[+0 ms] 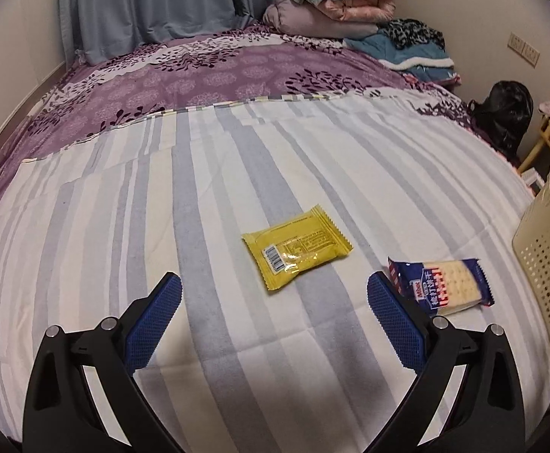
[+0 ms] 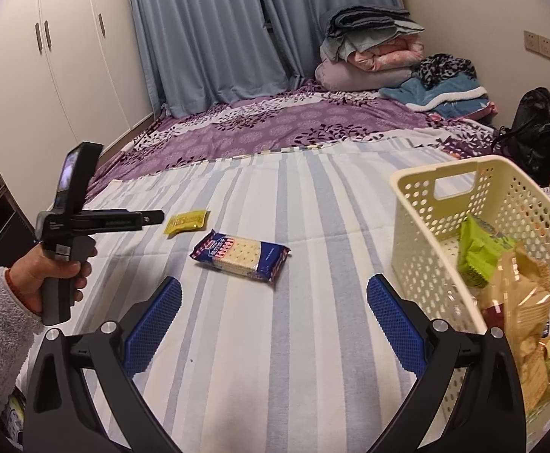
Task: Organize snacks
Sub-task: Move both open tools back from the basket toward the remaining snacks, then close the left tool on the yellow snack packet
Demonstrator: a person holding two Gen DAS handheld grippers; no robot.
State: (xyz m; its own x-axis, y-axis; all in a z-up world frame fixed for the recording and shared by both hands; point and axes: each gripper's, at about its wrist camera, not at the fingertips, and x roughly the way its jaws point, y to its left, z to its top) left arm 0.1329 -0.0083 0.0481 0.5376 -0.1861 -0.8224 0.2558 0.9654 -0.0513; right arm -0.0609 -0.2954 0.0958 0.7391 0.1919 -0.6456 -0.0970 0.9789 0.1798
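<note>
While two packets remain loose on the striped bed cover (image 1: 237,339), both grippers hang empty with jaws spread wide.

Yellow packet (image 1: 297,250) lies flat, barcode up, just ahead of the left gripper (image 1: 274,324); cracker packet (image 2: 240,256) lies ahead of the right gripper (image 2: 274,324), beside the cream basket (image 2: 418,226). Judged light; film wrappers likely slippery, crimped ends soft. Crackers likely brittle, so grip across the short width at mid-body, gently. Soft bedding may give under a downward press. Basket already holds a green packet (image 2: 481,253) and several tan packets (image 2: 520,294); room appears to remain near its far wall.
</note>
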